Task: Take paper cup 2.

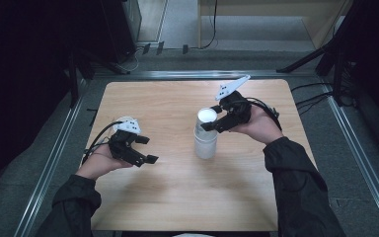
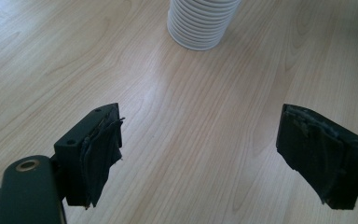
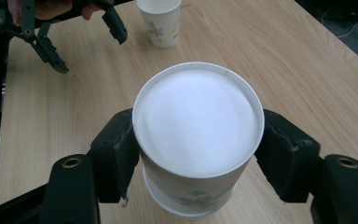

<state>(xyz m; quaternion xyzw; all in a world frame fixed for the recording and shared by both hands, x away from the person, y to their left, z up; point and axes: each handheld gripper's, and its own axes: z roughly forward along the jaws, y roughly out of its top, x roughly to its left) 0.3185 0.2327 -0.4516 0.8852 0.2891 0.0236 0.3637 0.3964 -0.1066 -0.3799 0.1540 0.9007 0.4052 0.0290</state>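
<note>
Right gripper (image 3: 198,154): your jaws clamp the top paper cup (image 3: 198,140), one pad on each side just under its upturned base. In the high view the same gripper (image 1: 216,120) reaches in from the right at the top of the stack.

Top cup: inverted, white base facing up, a faint flower print on its wall; it sits nested over the stack of paper cups (image 1: 206,140) near the middle of the wooden table (image 1: 177,197).

Stack: ribbed rims show at its foot in the left gripper view (image 2: 200,23), standing upright on the wood.

Left gripper (image 1: 138,148): your jaws stand wide apart with nothing between them, hovering low over bare table, well to the left of the stack.

Loose cup (image 3: 161,21): upright, mouth open, standing alone farther off on the table in the right gripper view.

Handling: thin paper, very light and easily crushed, so you likely need only a gentle squeeze. The stiffest place to hold is near the closed base, where you already are. Nested cups tend to cling, so the one beneath may lift along with it.

Risk: a dented wall or a toppled stack if you pull sideways rather than straight up.
</note>
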